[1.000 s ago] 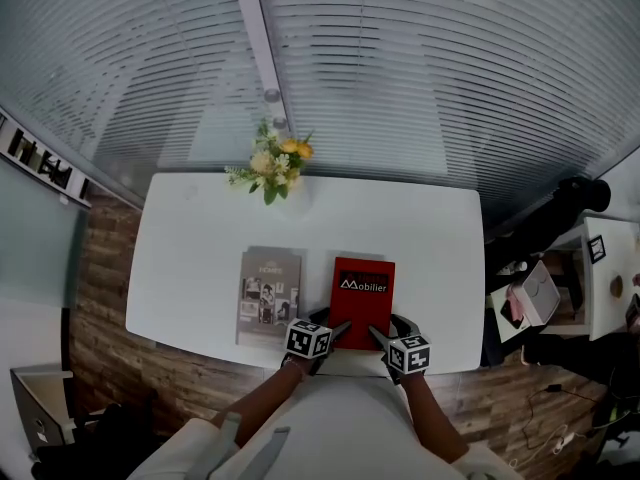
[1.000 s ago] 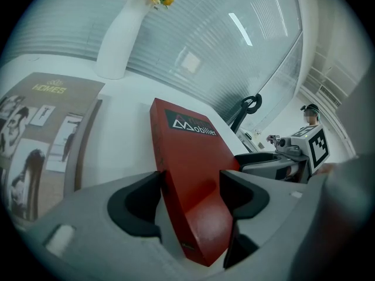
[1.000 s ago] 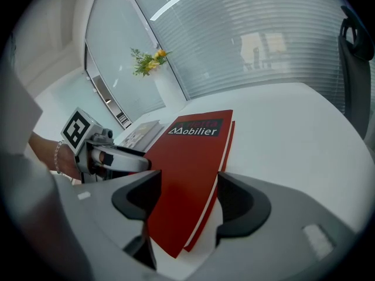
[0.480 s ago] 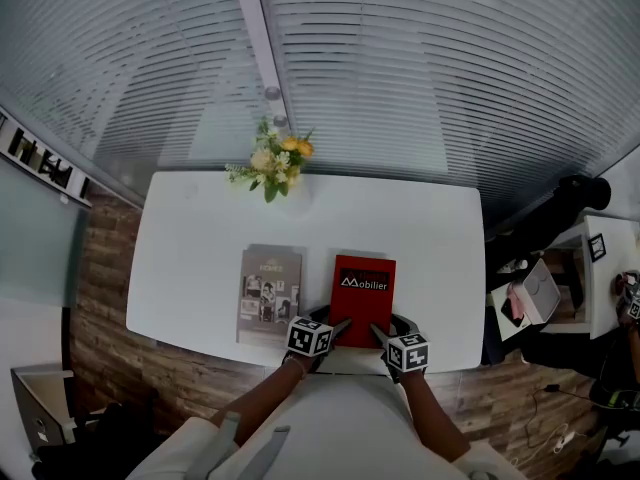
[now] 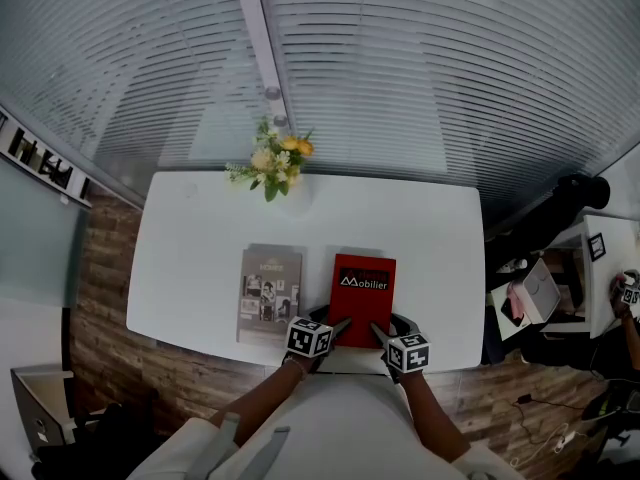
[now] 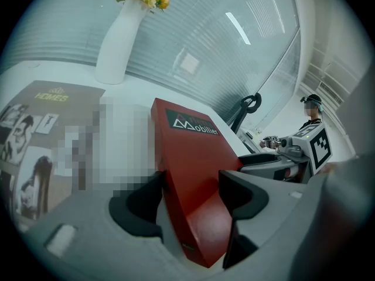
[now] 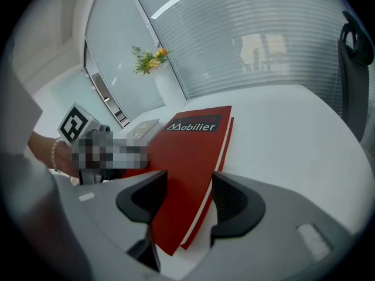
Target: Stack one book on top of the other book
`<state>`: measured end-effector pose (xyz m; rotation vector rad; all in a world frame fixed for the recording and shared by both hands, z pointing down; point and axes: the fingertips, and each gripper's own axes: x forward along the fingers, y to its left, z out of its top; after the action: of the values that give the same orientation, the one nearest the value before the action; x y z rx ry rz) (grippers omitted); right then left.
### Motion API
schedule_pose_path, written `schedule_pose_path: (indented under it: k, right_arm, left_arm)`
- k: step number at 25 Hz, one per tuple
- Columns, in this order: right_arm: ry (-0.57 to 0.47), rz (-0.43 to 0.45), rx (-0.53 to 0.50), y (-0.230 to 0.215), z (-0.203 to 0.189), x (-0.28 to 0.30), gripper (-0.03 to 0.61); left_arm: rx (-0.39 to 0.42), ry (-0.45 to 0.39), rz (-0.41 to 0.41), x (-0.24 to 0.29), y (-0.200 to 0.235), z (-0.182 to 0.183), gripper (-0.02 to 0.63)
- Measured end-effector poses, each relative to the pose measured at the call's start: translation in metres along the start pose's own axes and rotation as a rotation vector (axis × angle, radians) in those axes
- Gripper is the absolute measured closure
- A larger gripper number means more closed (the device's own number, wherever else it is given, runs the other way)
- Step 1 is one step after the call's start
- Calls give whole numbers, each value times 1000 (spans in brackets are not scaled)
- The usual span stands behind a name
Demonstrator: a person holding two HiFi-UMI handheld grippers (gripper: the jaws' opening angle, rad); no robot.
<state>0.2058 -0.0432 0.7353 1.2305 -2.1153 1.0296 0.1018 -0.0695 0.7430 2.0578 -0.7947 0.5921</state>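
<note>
white counter (image 5: 200,248), seen from above. red book (image 5: 363,286) lies near the near edge, right of centre, cover up with white lettering at its far end. grey book (image 5: 270,290) lies flat just left of it, side by side, a narrow strip of counter between them, not touching. white vase with yellow flowers (image 5: 272,168) stands at the far edge, well apart from both books. left gripper (image 6: 190,195) is at the red book's near left corner: its own view shows the corner running between the two jaws, pads pressed on it from both sides, pinching the book. right gripper (image 7: 187,195) is at the near right corner: jaws have just been closing, the corner sits between them, one pad on the red cover, the other against the page-edge side, and they look to be gripping. both grippers angle downward from the near side, marker cubes just off the counter's near edge. books not yet stacked.
</note>
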Motion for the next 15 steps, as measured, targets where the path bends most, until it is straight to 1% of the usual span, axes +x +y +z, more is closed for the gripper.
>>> schedule_pose_path:
  k: [10, 15]
  right_arm:
    - [-36, 10, -8, 10, 19, -12, 348]
    - [-74, 17, -12, 15, 33, -24, 348]
  left_arm:
    - [-9, -41, -6, -15, -6, 16, 302]
    - [7, -66, -2, -27, -15, 31, 302]
